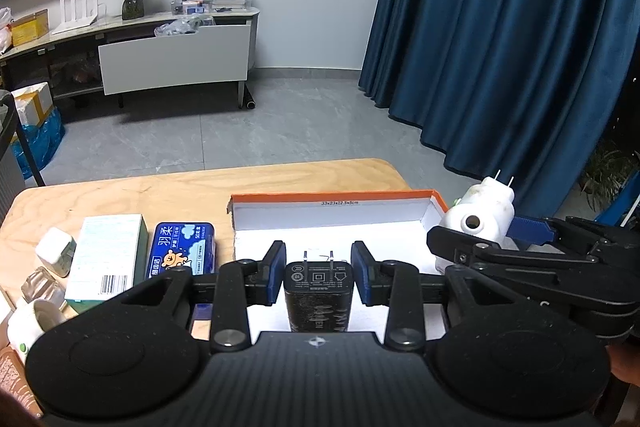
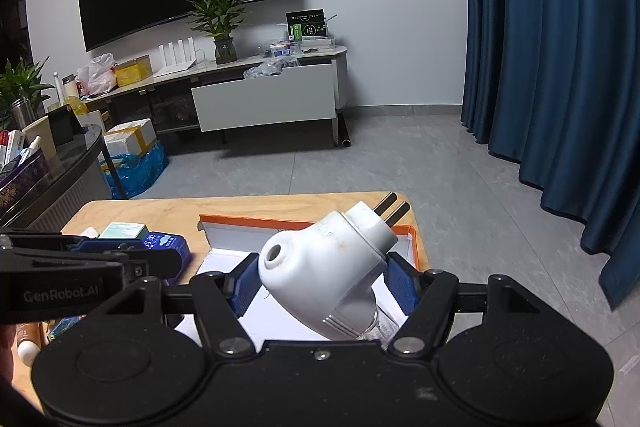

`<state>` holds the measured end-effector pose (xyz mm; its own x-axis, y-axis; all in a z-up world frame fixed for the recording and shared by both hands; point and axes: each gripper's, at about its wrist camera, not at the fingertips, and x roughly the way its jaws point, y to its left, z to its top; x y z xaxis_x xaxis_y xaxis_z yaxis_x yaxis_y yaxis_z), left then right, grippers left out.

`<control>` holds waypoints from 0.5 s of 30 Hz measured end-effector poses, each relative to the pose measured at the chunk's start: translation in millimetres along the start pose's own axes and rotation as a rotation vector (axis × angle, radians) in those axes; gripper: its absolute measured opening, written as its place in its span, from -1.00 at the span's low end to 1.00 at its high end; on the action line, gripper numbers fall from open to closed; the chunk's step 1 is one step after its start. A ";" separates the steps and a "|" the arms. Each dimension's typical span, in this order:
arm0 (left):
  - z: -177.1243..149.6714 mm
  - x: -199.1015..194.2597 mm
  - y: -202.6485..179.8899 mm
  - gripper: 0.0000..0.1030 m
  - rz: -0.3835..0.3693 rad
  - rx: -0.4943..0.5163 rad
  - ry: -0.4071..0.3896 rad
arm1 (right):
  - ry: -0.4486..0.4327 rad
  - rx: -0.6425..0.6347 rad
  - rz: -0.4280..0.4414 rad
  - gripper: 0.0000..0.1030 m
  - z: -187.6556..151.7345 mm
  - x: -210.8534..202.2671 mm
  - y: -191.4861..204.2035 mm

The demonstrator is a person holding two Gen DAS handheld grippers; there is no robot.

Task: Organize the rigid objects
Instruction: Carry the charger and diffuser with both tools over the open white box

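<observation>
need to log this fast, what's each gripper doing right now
Left gripper: shut on the black charger.
Right gripper: shut on the white plug-in device.

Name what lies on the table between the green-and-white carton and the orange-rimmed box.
In the left wrist view, a blue tissue pack lies between the green-and-white carton and the orange-rimmed box, close beside the carton.

Two packs [image 1: 105, 261] lie left of the box [image 1: 336, 211] on the table [image 1: 120, 195].
</observation>
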<state>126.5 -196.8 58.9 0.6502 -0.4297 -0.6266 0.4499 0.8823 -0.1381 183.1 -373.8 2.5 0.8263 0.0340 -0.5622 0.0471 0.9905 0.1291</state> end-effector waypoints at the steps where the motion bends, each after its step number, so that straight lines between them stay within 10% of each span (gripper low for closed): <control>1: -0.4 0.7 -1.1 -0.30 0.000 0.000 0.001 | 0.000 0.000 0.000 0.54 0.0 0.4 -0.7; 15: -1.2 6.8 -2.3 -0.30 0.000 -0.003 0.004 | 0.009 -0.004 -0.010 0.54 -2.1 8.0 -0.9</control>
<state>129.2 -201.5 54.1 0.6481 -0.4286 -0.6295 0.4476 0.8831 -0.1405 188.5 -374.1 -3.8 0.8206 0.0250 -0.5710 0.0535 0.9913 0.1203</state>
